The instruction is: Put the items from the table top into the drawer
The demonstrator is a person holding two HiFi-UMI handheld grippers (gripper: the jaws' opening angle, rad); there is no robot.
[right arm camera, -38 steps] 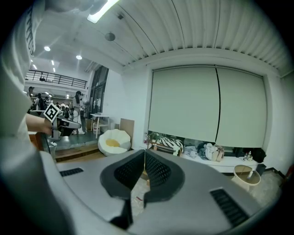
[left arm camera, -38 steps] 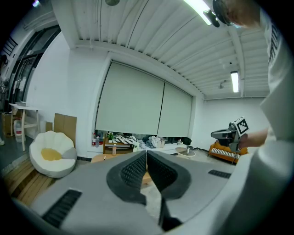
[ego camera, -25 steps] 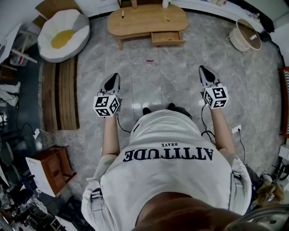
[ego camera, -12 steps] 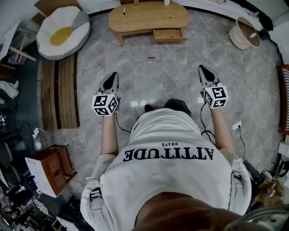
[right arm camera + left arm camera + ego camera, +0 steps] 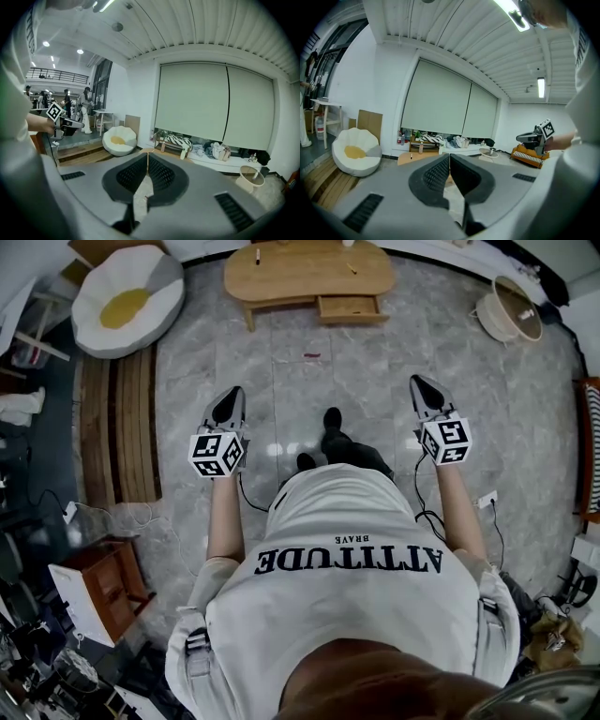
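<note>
In the head view a low wooden table stands far ahead on the tiled floor, with its small drawer pulled open at the front. On the top lie a dark pen-like item and a small yellowish item. My left gripper and right gripper are held out in the air well short of the table, apart from each other. Both are shut with nothing between the jaws, as seen in the left gripper view and the right gripper view.
A white and yellow beanbag seat sits left of the table, and a woven basket right of it. A small red scrap lies on the floor before the drawer. Wooden planks run along the left, a wooden box nearer.
The person has stepped toward the table, one foot now forward; table and beanbag have slid up in the head view. Both grippers stay shut and empty.
</note>
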